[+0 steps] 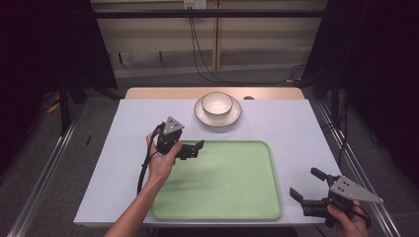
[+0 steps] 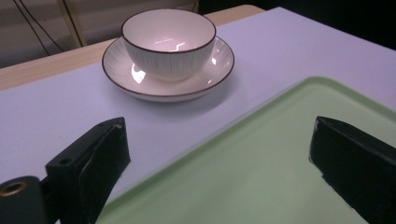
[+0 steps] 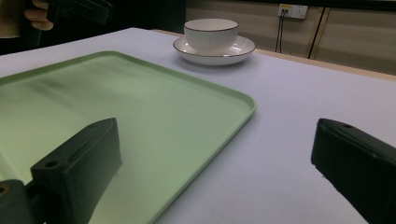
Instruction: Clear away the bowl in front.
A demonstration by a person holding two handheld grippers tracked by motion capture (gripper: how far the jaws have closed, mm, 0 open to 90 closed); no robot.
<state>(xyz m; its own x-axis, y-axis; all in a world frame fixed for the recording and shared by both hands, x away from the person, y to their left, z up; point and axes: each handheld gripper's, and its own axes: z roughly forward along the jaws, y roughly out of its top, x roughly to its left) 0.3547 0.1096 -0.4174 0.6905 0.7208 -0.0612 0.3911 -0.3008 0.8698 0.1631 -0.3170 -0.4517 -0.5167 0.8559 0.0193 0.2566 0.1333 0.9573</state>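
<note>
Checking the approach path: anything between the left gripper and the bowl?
Nothing. In the left gripper view, bare table and a corner of the green tray separate the left gripper from the bowl on its saucer.

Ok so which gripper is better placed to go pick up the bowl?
Likely the left gripper. It hovers open over the green tray's far left corner, near the bowl on its saucer. The right gripper sits open at the table's near right corner, farther away.
</note>
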